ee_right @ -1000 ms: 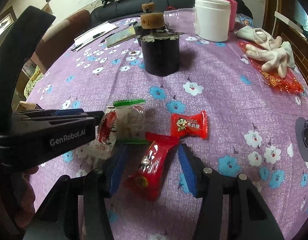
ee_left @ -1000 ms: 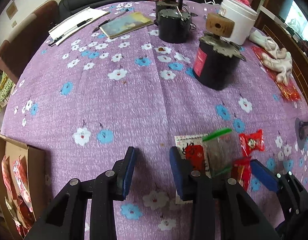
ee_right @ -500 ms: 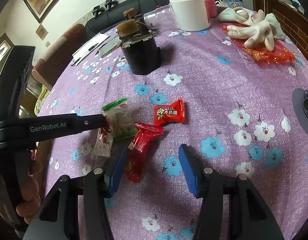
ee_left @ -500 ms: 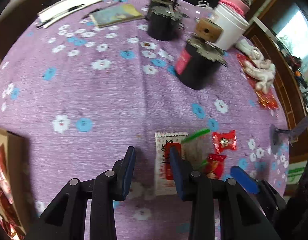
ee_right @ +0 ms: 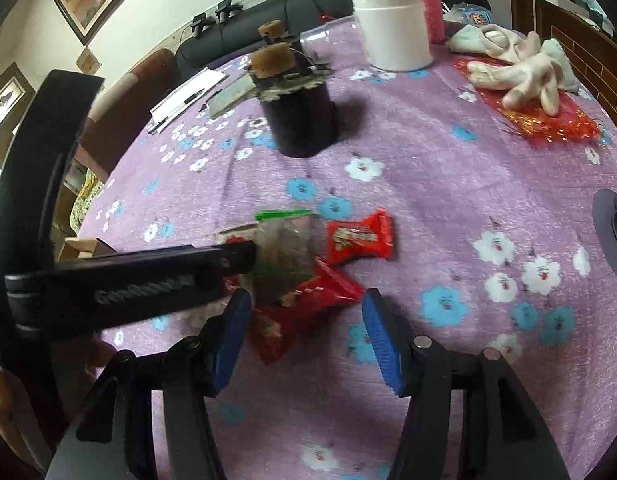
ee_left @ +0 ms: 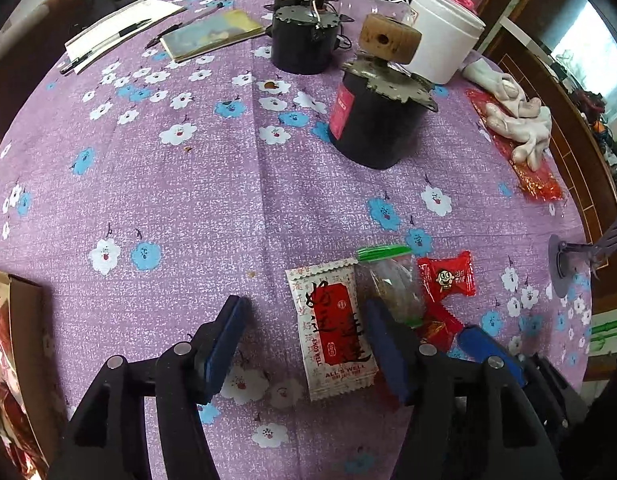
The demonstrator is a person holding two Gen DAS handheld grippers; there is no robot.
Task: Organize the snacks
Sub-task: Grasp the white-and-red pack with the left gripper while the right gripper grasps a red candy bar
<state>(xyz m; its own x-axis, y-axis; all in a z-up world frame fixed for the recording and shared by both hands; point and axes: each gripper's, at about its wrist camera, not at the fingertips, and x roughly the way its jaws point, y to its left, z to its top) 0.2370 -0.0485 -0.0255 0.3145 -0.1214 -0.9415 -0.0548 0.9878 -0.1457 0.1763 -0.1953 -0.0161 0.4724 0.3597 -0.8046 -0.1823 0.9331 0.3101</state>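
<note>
My left gripper point(ee_left: 304, 344) hangs low over the purple flowered worktop point(ee_left: 212, 184) with its jaws spread wide and nothing between the pads; the white-and-red snack packet point(ee_left: 332, 328) lies flat on the cloth in the gap, close against the inner face of the right-hand pad and well clear of the other. Just beside that packet sits a clear bag with a green zip strip point(ee_left: 392, 284), and next to it a small red candy wrapper with a cartoon face point(ee_left: 446, 278). A longer red packet point(ee_right: 296, 312) lies partly under the clear bag, and my right gripper point(ee_right: 306, 334) straddles it, jaws released and wide, the packet nearer the left-hand pad; I cannot tell whether that pad touches it. All four snacks are bunched together near my edge of the worktop. At the far left edge of the left view a cardboard box point(ee_left: 16, 344) holds more red wrappers. Farther back stand two black cylinders with cork tops point(ee_left: 376, 120), a white tub point(ee_left: 444, 48), a pair of pale gloves point(ee_left: 520, 128) on a red bag, and a notebook with pens point(ee_left: 116, 38).
</note>
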